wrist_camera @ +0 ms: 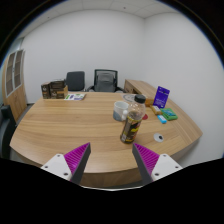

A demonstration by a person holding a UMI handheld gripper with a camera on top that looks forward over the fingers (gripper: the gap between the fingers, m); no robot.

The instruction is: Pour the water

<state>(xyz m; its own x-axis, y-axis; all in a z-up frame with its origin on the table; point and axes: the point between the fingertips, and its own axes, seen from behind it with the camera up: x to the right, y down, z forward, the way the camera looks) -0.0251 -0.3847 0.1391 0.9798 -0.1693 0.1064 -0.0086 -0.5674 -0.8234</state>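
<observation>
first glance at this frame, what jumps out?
The bottle standing on the wooden table, just ahead of the open gripper and a little toward its right finger, with a clear cup right behind it. Next, the purple sign near the table's far right edge, with small items beside it. Two office chairs stand against the white wall beyond the table.

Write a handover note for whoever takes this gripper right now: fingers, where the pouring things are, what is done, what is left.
Gripper: open, holding nothing, above the near edge of the wooden table.
Bottle: upright on the table, beyond the fingers.
Clear cup: just behind the bottle; its contents can't be made out.
Done: nothing visibly; bottle not yet grasped.
Left: probably move forward, close on the bottle, lift, pour into the cup.
</observation>
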